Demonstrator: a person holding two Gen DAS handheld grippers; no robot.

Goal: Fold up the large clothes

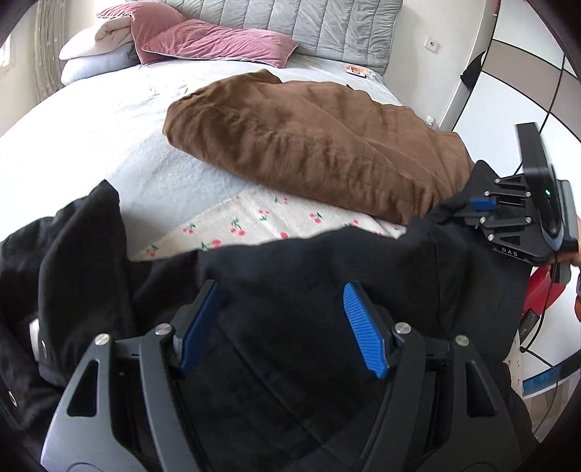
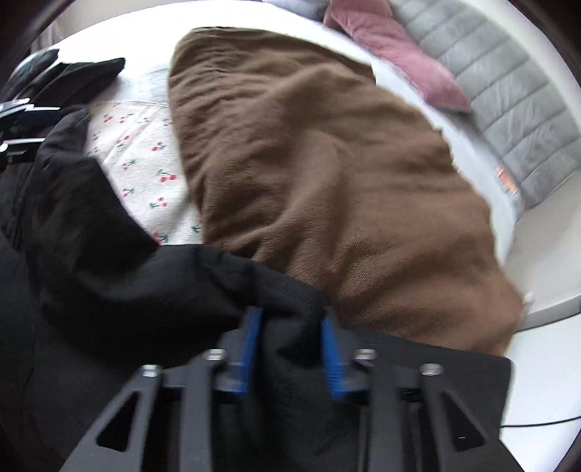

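A large black garment (image 1: 290, 290) lies bunched at the near edge of the bed; it also shows in the right wrist view (image 2: 120, 276). My left gripper (image 1: 281, 290) is open, its blue pads spread wide over the black cloth, gripping nothing. My right gripper (image 2: 290, 316) is shut on a thick fold of the black garment; it shows at the right of the left wrist view (image 1: 483, 205), holding the garment's right end. A brown garment (image 1: 308, 145) lies spread on the bed beyond, also in the right wrist view (image 2: 326, 174).
A white cherry-print cloth (image 1: 254, 225) lies under the brown and black garments. Pink pillows (image 1: 218, 43) and a grey quilted headboard (image 1: 308, 21) are at the far end. The bed's right edge drops to a white floor (image 2: 544, 381) with a cable.
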